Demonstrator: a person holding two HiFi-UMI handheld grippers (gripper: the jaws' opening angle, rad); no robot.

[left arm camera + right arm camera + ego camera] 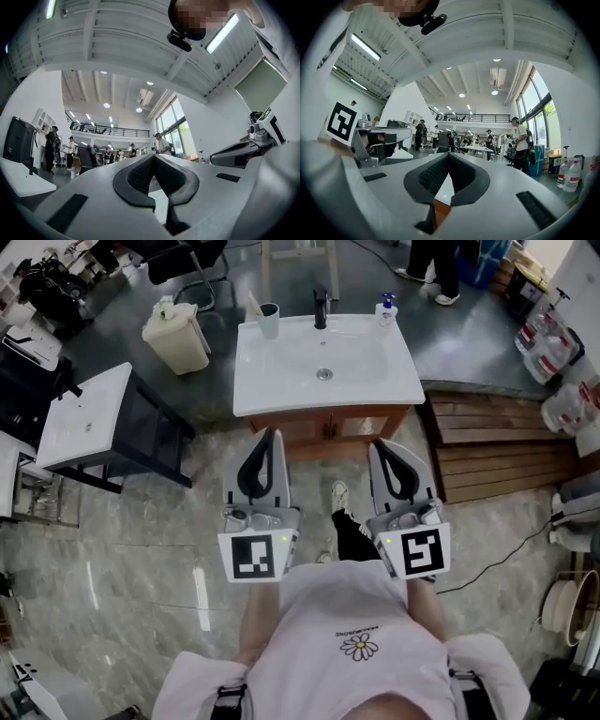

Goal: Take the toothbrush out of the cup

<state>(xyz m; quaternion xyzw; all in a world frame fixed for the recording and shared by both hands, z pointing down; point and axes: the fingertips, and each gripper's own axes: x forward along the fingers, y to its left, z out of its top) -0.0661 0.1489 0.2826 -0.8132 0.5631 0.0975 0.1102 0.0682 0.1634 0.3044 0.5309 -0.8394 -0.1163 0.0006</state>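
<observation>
A pale blue cup (269, 321) stands on the back left corner of the white sink top (394, 381), and a toothbrush (253, 304) leans out of it to the left. Both grippers hover over the floor in front of the wooden sink cabinet, well short of the cup. My left gripper (273, 435) is shut with nothing in it, its dark pads meeting at the tips (153, 158). My right gripper (379, 445) is likewise shut and empty (448, 153). Neither gripper view shows the cup.
A black faucet (321, 308) and a soap bottle (385, 310) stand at the back of the sink. A cream bin (176, 337) sits left of it, a white table (84, 416) further left. A wooden platform (506, 446) and water bottles (553, 343) lie right.
</observation>
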